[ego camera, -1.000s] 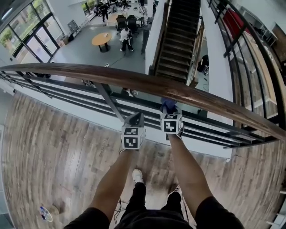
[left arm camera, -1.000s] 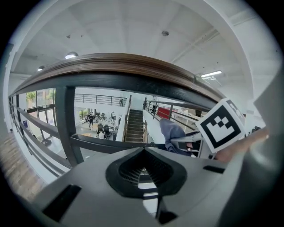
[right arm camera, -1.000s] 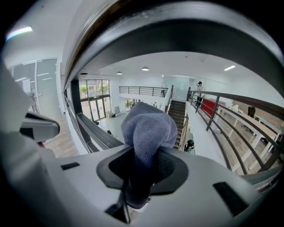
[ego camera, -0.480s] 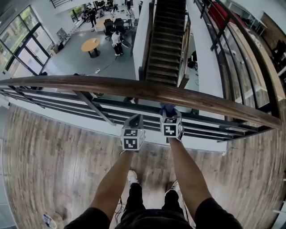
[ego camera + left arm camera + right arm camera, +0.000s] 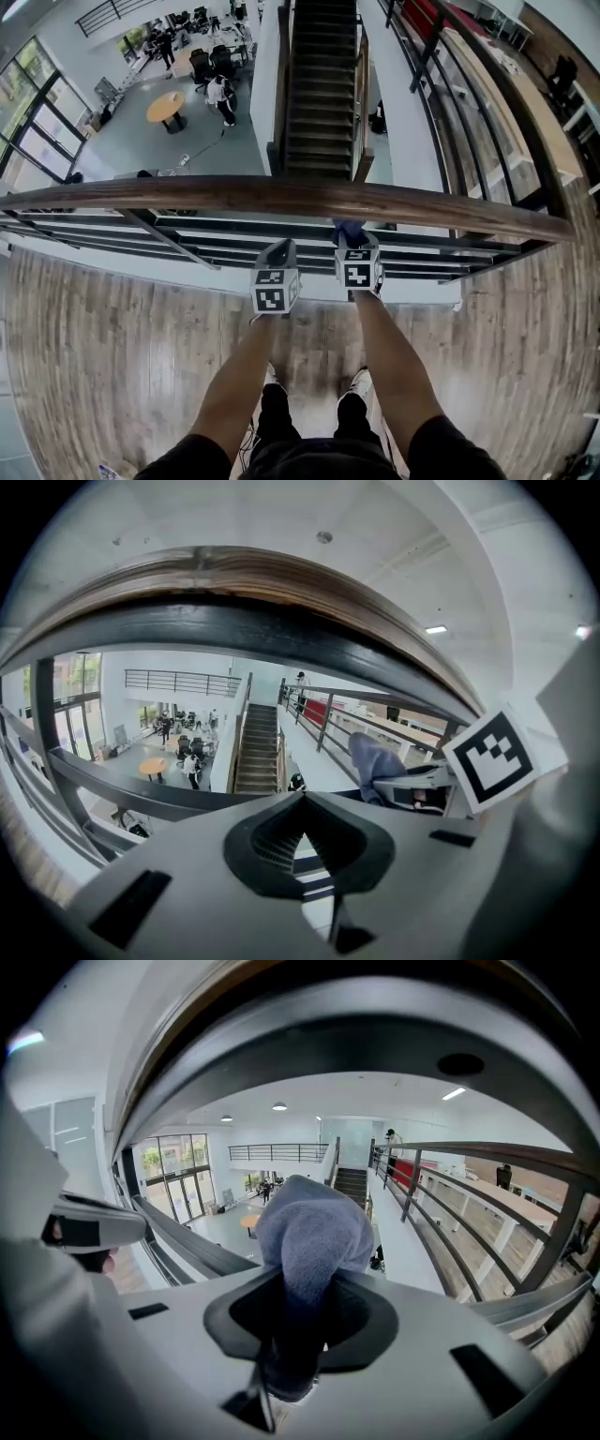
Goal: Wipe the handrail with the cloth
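A brown wooden handrail runs left to right across the head view, on black metal bars. My right gripper is shut on a blue-grey cloth just below the rail's near side. The cloth bulges up between the jaws, with the handrail close overhead in the right gripper view. My left gripper hangs beside it, a little lower, shut with nothing in it. Its view looks up at the handrail and shows the cloth at the right.
Black railing bars run under the rail. Beyond it drops an atrium with a staircase, a round table and people far below. The wooden floor lies under my feet.
My head view has swung left along the railing: the rail now looks more level and the staircase sits nearer the centre. Both grippers keep the same hold and spacing under the rail.
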